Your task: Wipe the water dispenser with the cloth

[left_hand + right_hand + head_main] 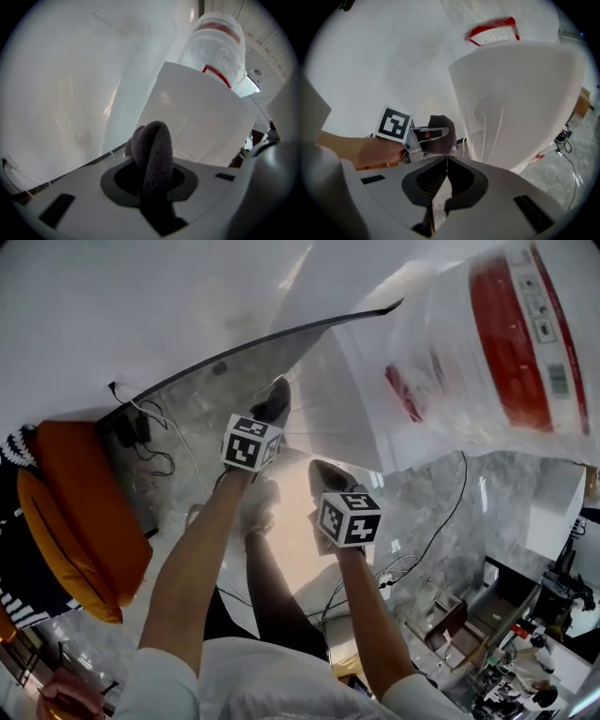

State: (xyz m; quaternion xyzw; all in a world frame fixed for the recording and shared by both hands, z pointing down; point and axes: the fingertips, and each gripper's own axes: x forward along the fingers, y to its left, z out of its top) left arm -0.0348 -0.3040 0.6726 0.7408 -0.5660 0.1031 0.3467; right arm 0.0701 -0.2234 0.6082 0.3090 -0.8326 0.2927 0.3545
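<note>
The left gripper has its fingers clamped on the cloth, a dark grey, fleecy piece bent into a thick loop that stands up out of the jaws. The cloth is held just beside the near edge of the dispenser, and whether it touches the panel I cannot tell. The dispenser is a plain white box with a clear, red-labelled bottle on top, and the right gripper sits close beside the left, fingers closed together on nothing
</note>
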